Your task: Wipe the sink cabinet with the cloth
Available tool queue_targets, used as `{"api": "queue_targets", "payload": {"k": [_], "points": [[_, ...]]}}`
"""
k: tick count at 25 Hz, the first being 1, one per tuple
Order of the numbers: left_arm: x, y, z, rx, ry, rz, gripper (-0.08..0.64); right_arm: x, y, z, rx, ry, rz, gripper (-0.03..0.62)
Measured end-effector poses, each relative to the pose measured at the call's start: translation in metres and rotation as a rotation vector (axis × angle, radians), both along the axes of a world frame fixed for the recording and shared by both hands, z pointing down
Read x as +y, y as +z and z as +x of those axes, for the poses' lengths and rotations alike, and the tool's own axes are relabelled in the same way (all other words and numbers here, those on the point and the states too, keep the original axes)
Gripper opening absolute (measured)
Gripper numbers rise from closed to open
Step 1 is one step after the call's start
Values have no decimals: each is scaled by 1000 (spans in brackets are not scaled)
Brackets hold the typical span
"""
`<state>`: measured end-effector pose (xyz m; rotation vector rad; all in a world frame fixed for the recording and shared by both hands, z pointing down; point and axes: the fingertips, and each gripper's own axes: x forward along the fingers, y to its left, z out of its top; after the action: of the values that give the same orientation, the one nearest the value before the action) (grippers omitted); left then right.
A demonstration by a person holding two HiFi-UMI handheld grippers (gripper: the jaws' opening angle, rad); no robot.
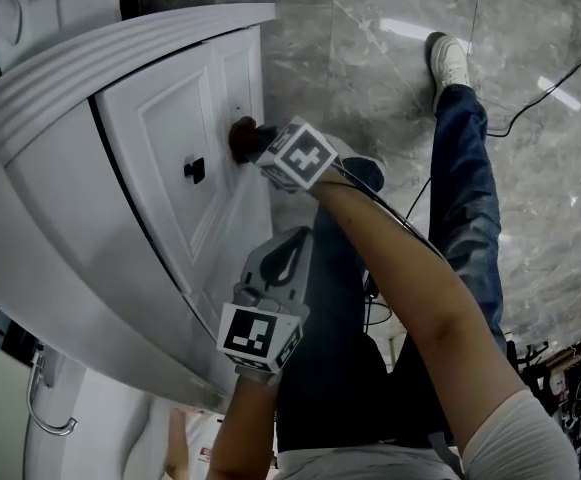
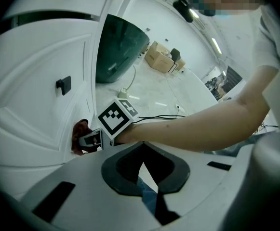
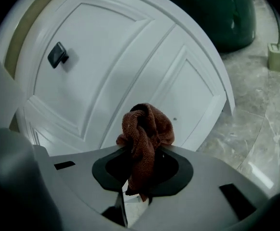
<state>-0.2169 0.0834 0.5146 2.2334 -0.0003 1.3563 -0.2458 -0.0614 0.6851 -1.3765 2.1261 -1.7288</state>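
The white sink cabinet (image 1: 90, 218) fills the left of the head view, and its panelled door (image 1: 170, 118) carries a black knob (image 1: 195, 170). My right gripper (image 1: 255, 143) is shut on a bunched brown cloth (image 1: 240, 136) and presses it against the door's right edge, right of the knob. In the right gripper view the cloth (image 3: 144, 126) sticks out between the jaws toward the door (image 3: 130, 66). My left gripper (image 1: 286, 251) hangs lower beside the cabinet, shut and holding nothing, apart from the door. The left gripper view shows the cloth (image 2: 78, 134) and the right gripper (image 2: 89, 139).
A dark green tub (image 3: 217, 8) stands on the marble floor (image 1: 390, 58) past the cabinet. The person's jeans leg (image 1: 465, 188) and white shoe (image 1: 450, 58) stretch to the right. A black cable (image 1: 545, 88) crosses the floor. Cardboard boxes (image 2: 161, 57) stand far off.
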Motion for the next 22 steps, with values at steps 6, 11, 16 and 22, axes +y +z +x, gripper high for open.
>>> {"api": "queue_targets", "payload": {"k": [6, 11, 16, 22], "points": [[3, 6, -14, -27, 16, 10, 11, 9, 13, -21, -32, 15, -35, 84], [-2, 20, -10, -26, 48, 15, 11, 4, 36, -18, -11, 34, -52, 84], [-11, 29, -5, -24, 43, 7, 11, 6, 67, -12, 1, 90, -115, 84], [-20, 41, -6, -31, 42, 10, 11, 4, 90, -6, -1, 134, -131, 84]]}}
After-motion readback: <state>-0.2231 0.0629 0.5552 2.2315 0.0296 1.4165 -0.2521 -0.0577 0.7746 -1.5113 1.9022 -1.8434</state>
